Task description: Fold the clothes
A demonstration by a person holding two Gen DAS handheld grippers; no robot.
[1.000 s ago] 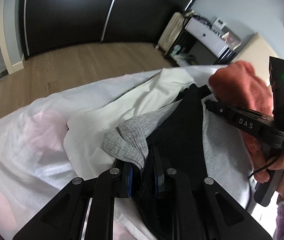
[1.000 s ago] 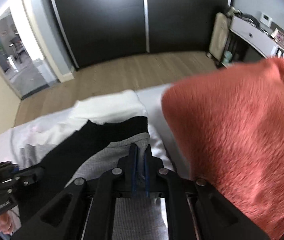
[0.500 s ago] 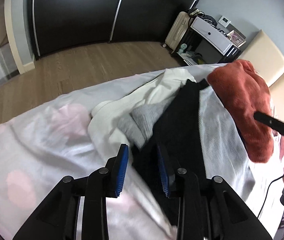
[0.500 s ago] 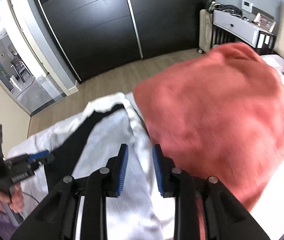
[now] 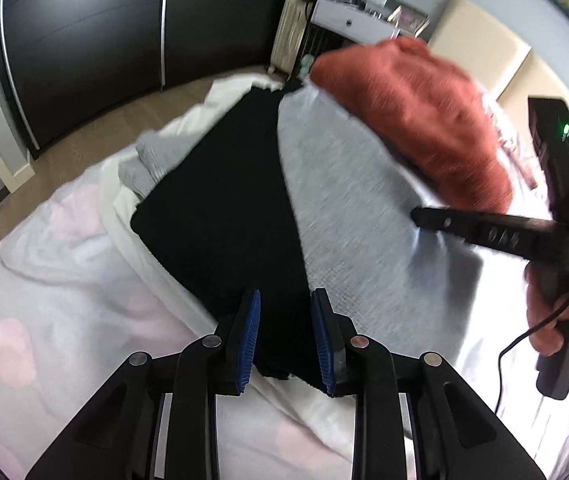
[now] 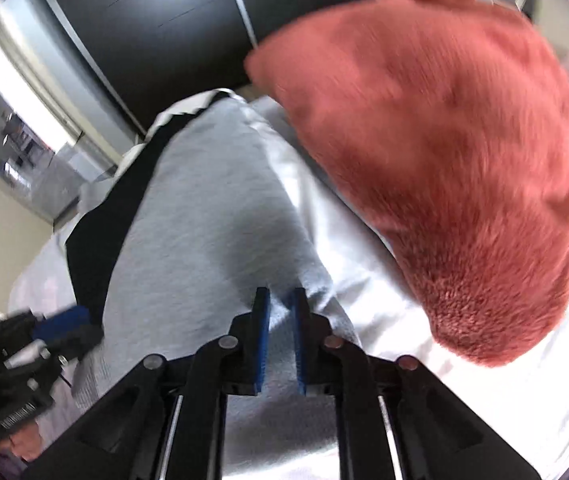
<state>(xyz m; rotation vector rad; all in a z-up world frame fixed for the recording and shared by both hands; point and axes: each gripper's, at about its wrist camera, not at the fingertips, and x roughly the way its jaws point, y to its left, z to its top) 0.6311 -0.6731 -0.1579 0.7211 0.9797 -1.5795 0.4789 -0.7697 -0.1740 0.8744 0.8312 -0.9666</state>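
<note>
A black garment [image 5: 224,200] and a light grey garment [image 5: 348,208] lie side by side, spread on the bed. My left gripper [image 5: 284,296] hovers at the black garment's near edge. Its jaws are closing, with black cloth lying between the blue pads but not squeezed. My right gripper [image 6: 280,292] is at the near edge of the grey garment [image 6: 212,216]. Its jaws are closing too, and the pads pinch a small ridge of grey cloth. From the left wrist view the right gripper [image 5: 420,214] reaches in from the right, held by a hand [image 5: 556,320].
A fluffy rust-red cushion [image 6: 444,160] lies right beside the grey garment. The white bed sheet [image 5: 64,280] has pink spots. Beyond the bed are wood floor [image 5: 96,132], dark wardrobe doors [image 5: 104,40], a radiator [image 5: 288,32] and a white desk [image 5: 356,24].
Both grippers let go of the bunched cloth and slid toward the garments' near edge. The right one has closed again on grey cloth. The garments now lie flatter.
</note>
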